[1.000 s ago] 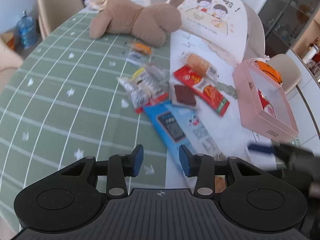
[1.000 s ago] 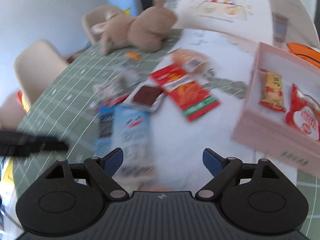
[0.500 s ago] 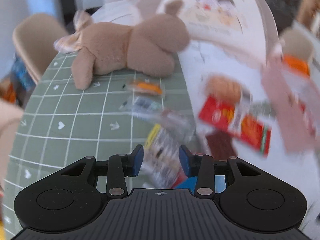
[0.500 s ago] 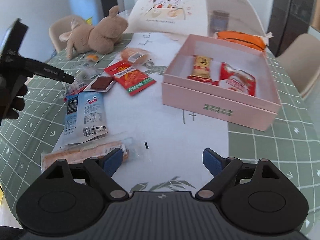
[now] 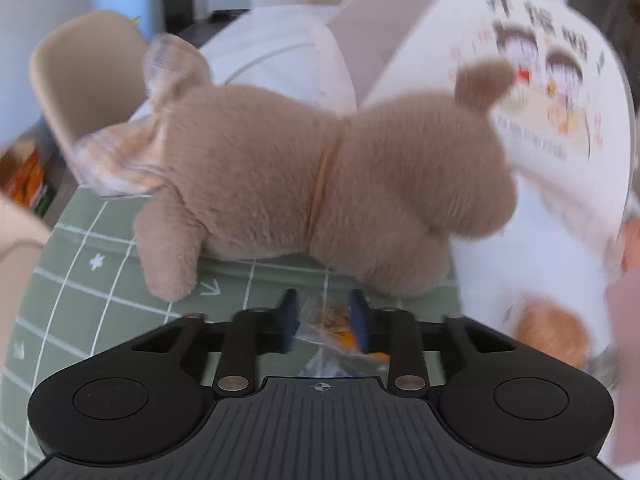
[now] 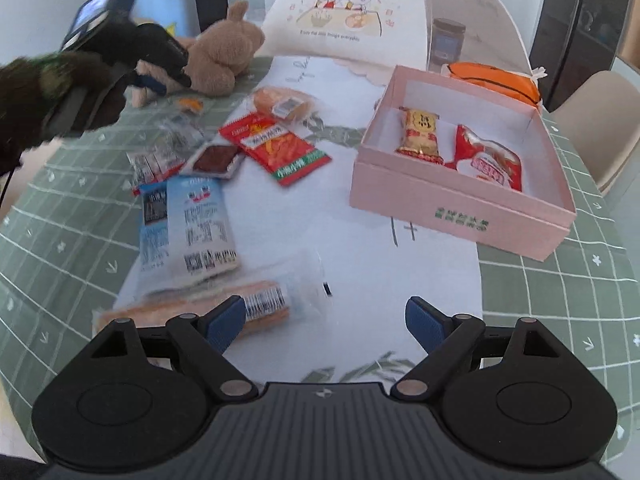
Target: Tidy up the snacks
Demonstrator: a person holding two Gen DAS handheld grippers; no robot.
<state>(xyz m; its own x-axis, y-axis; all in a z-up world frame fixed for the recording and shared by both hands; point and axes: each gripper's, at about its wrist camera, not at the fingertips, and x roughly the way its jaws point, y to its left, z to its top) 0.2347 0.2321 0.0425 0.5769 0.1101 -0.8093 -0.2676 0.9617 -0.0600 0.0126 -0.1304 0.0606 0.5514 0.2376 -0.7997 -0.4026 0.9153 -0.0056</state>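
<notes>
My left gripper (image 5: 323,322) hangs low over a small clear packet with orange contents (image 5: 332,322), which lies between its open fingers, just in front of the brown plush toy (image 5: 320,184). In the right wrist view the left gripper (image 6: 160,80) reaches over that orange packet (image 6: 191,103). My right gripper (image 6: 325,325) is open and empty above the white runner. Near it lie a long biscuit pack (image 6: 208,308) and a blue-white pouch (image 6: 188,224). The pink box (image 6: 460,212) holds a yellow snack (image 6: 420,136) and a red-white snack (image 6: 492,160).
More snacks lie loose: a red packet (image 6: 276,146), a brown square (image 6: 214,158), a bread roll (image 6: 280,104), silver sachets (image 6: 156,160). An orange pouch (image 6: 492,80) and a jar (image 6: 448,42) stand behind the box. A chair (image 5: 88,76) stands behind the plush.
My left gripper has moved forward across the snack pile to the orange packet by the plush. My right gripper has pulled back, then dipped closer to the biscuit pack.
</notes>
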